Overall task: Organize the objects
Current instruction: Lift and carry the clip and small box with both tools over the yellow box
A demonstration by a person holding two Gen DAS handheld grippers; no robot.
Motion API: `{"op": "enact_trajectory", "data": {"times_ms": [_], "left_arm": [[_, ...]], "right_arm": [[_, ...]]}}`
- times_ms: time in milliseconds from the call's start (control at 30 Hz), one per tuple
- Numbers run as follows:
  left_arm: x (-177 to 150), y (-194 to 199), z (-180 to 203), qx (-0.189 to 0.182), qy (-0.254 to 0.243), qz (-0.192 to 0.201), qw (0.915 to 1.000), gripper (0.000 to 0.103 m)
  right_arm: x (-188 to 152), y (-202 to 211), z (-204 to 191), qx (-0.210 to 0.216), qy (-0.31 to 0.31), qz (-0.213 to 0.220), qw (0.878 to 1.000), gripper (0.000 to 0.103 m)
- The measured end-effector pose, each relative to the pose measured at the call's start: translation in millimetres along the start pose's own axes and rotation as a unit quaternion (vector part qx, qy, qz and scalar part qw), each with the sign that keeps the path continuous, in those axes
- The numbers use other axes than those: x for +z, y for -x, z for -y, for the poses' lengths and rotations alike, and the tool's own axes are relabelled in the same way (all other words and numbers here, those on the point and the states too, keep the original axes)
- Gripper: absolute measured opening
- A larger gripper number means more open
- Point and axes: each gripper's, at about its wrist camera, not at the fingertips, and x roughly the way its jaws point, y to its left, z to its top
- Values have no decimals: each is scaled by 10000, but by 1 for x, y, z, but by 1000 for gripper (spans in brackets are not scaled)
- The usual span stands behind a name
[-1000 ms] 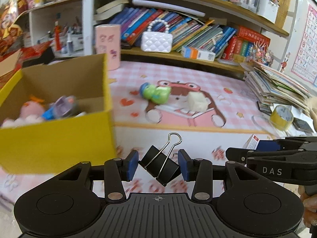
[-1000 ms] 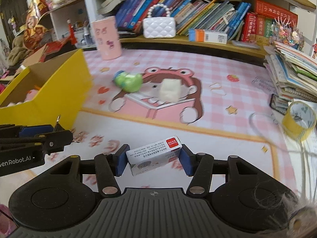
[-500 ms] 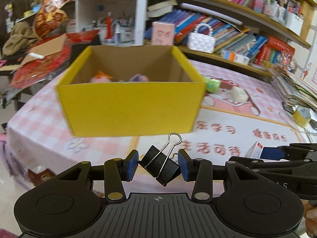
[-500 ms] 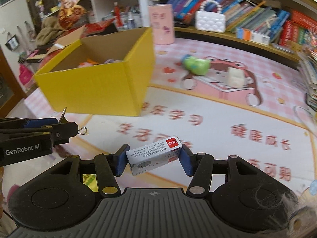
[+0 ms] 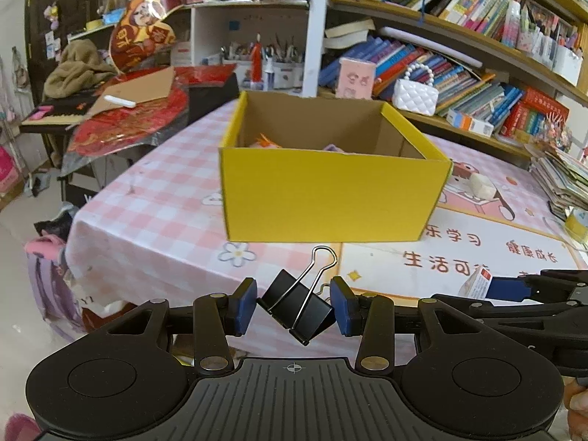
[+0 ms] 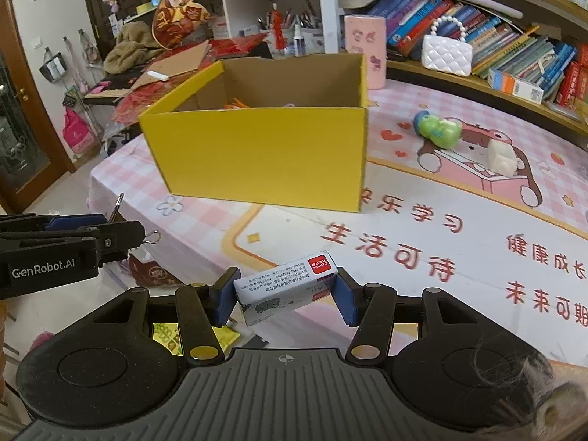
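Pink tablecloth (image 5: 154, 217), yellow box (image 5: 330, 198) at 12; L gripper (image 5: 293, 307) clamps binder clip (image 5: 296, 305), R gripper (image 6: 286, 296) clamps small carton (image 6: 286, 288), prob. staples.

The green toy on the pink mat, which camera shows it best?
The right wrist view: the rounded green plastic toy lies in plain sight on the pink mat, right of the yellow cardboard box. In the left wrist view that box stands in front and hides the toy completely.
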Motion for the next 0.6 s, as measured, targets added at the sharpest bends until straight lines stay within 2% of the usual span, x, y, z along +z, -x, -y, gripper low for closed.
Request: {"op": "enact_trajectory", "data": {"times_ms": [300, 600], "left_arm": [[5, 14, -20, -36, -11, 249, 9997, 42], [28, 19, -22, -229, -103, 648, 9976, 42]], "right_arm": [[5, 4, -28, -9, 69, 172, 9998, 51], [25, 10, -30, -198, -6, 446, 9988, 51]]}}
